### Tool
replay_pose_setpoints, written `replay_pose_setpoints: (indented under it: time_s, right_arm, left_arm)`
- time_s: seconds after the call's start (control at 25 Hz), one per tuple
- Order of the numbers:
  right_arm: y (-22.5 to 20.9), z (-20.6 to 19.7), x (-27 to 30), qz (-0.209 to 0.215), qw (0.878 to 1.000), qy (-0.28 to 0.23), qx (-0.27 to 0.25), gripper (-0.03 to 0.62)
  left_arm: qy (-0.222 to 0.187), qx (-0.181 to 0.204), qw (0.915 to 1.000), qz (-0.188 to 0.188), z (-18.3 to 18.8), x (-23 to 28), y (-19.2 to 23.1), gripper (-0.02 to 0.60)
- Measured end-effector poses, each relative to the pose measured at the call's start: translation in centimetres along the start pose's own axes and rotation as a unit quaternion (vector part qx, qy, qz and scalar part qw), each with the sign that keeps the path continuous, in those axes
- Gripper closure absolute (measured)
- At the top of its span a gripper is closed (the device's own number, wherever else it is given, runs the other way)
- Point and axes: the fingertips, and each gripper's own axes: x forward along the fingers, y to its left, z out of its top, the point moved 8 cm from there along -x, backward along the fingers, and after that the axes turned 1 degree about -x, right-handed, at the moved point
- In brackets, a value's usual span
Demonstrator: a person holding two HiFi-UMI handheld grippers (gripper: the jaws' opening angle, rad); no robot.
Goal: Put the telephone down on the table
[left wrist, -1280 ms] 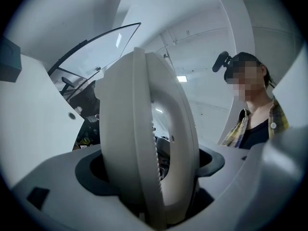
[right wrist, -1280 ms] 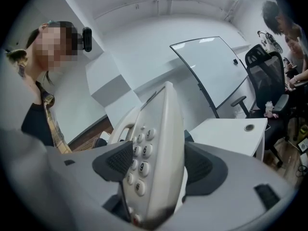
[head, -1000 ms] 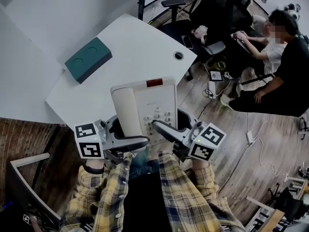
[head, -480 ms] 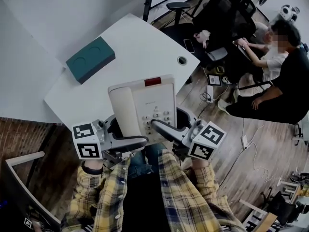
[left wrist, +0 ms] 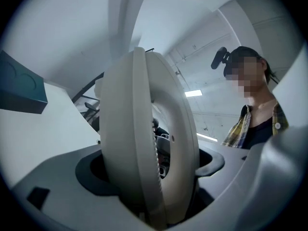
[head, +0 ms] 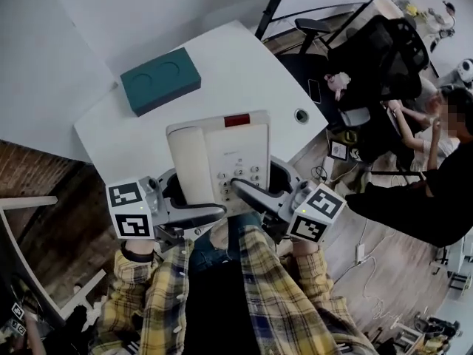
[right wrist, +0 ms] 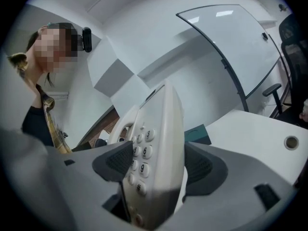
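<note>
The white telephone (head: 222, 157), handset cradled and keypad up, is held over the worktop (head: 244, 72) edge. Its near corners are clamped in the jaws of the left gripper (head: 194, 211) and the right gripper (head: 251, 194).

A teal box (head: 161, 80) lies flat, with 2 shallow round recesses in its top face. Behind it rises a plain white wall (head: 89, 21), and a dark slanted pole (head: 275, 6) stands at the top of the head view. To the right, black office chairs (head: 384, 46) stand on a wooden floor (head: 347, 272); a small pale toy (head: 341, 82) lies on a dark seat. A person in a black top (head: 436, 191) sits just beside the chairs. White cables (head: 362, 254) trail over the boards. A brown brick-patterned surface (head: 37, 183) shows at the left.
</note>
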Motion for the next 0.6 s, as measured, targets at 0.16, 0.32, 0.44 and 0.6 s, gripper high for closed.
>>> replay_pose_setpoints:
  time_s: [0.16,0.32,0.44,0.6]
  right_arm:
    - [-3.6,1.6,2.7,0.058,0.998,0.034,-0.013,0.295]
    - [-7.4,4.0,5.4,0.117,0.991,0.068,-0.013,0.295]
    - [-9.6,5.7,7.1,0.161,0.983,0.092,-0.019,0.295]
    - [-11.7,7.8,8.7,0.213,0.970,0.116,-0.030,0.295]
  left_arm:
    - [-0.049,0.003,0.9977,0.048,0.7,0.3,2.1,0.141]
    - [-0.093,0.002,0.9906,0.100,2.5,1.4,4.1,0.141]
    - [-0.128,0.003,0.9824,0.136,3.5,2.3,4.9,0.141]
    - [-0.173,0.011,0.9690,0.176,4.5,3.5,5.4,0.141]
